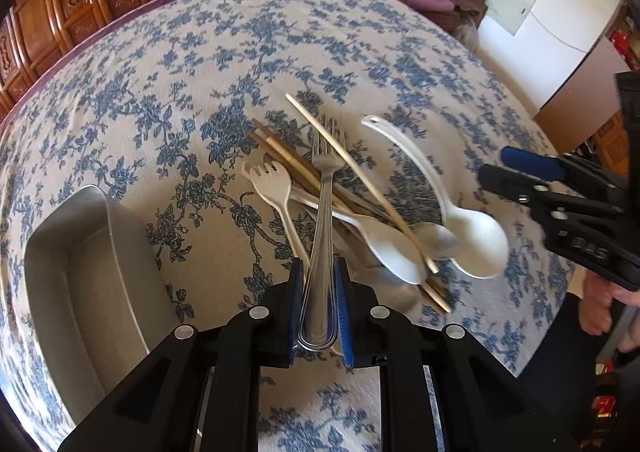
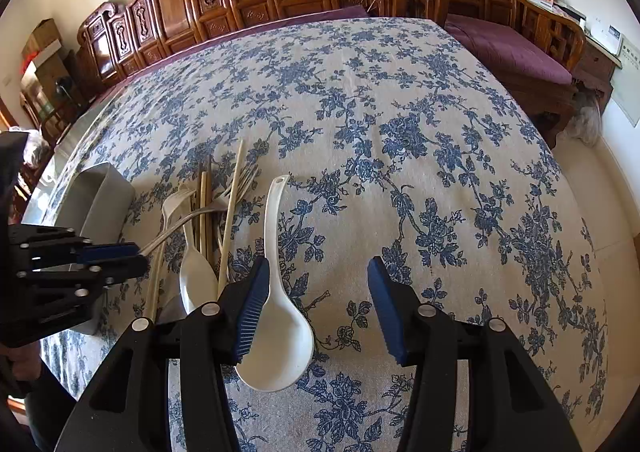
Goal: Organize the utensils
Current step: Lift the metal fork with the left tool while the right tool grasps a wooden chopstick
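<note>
Clamping the metal fork (image 1: 325, 212) by its handle atop the utensil pile (image 1: 360, 220), the left gripper (image 1: 319, 304) seems set to lift it toward the gray tray (image 1: 84, 252), while the right gripper (image 2: 316, 308) hangs parted over the white ladle spoon (image 2: 280, 316).

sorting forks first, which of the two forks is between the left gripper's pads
The metal fork: its handle sits between the left gripper pads. The white plastic fork lies to its left in the pile, ungripped.

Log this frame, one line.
left tongs: shut on metal fork | right tongs: open beside white ladle | tray: empty
</note>
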A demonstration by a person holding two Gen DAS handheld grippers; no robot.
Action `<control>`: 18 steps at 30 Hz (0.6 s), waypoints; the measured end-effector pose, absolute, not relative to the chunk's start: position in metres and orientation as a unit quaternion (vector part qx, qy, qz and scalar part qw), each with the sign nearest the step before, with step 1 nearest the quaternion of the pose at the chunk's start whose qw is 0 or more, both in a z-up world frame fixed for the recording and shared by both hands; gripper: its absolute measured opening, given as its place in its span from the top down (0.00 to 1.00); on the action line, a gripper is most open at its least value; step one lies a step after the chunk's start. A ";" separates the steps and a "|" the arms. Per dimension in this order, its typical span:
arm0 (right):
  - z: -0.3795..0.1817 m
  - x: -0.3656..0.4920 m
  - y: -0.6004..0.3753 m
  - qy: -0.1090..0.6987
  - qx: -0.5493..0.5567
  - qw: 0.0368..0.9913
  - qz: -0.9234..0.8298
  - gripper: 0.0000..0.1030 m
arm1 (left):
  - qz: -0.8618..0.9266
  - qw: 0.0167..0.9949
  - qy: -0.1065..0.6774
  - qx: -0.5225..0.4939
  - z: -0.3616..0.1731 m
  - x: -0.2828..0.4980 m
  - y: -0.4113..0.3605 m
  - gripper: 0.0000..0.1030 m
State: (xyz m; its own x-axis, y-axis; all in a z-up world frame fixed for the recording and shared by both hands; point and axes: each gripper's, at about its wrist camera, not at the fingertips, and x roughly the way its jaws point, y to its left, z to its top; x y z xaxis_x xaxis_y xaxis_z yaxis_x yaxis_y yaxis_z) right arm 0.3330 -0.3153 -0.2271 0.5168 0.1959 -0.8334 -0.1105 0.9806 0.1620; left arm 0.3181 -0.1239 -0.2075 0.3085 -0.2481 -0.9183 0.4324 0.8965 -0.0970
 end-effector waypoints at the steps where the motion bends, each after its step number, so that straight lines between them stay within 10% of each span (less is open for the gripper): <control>1: -0.227 0.333 -0.315 0.484 0.044 0.869 0.088 0.48 | -0.212 0.807 0.544 0.083 -0.204 0.316 -0.123 0.86; 15: -0.230 0.344 -0.299 0.479 0.061 0.868 0.117 0.48 | -0.200 0.835 0.507 0.071 -0.174 0.301 -0.107 0.87; 18: -0.232 0.348 -0.290 0.480 0.073 0.864 0.133 0.58 | -0.199 0.840 0.500 0.067 -0.168 0.303 -0.106 1.00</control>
State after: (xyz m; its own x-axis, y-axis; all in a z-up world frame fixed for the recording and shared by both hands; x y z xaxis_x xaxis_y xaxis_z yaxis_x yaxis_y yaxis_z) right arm 0.3476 -0.2900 -0.2318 0.5034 0.3003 -0.8102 -0.1608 0.9538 0.2537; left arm 0.3029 -0.1055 -0.1681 0.4218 -0.2673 -0.8664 0.4008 0.9121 -0.0863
